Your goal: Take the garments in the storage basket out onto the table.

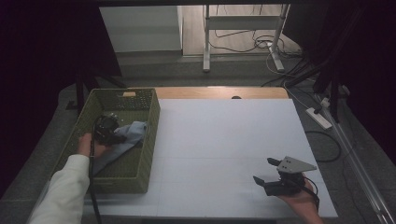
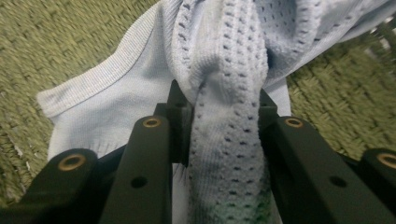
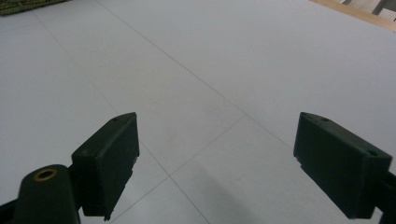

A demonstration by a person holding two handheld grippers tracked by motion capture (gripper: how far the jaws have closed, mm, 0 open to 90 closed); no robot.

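A light-blue knit cloth (image 1: 134,130) lies inside the green woven basket (image 1: 153,122) at the table's left. My left gripper (image 1: 109,129) reaches down into the basket. In the left gripper view a fold of the cloth (image 2: 224,56) is pinched between the two black jaws of my left gripper (image 2: 225,100), and the rest spreads over the basket floor (image 2: 56,42). My right gripper (image 1: 263,170) rests near the table's front right, held from below by a hand. In the right gripper view my right gripper (image 3: 217,158) stands wide open over the white table top with nothing between its jaws.
A white sheet (image 1: 224,140) covers the table, with a wooden strip (image 1: 219,92) at its far edge. Beyond it stand desk legs (image 1: 206,42) and cables on the floor. A power strip (image 1: 318,117) lies off the table's right side.
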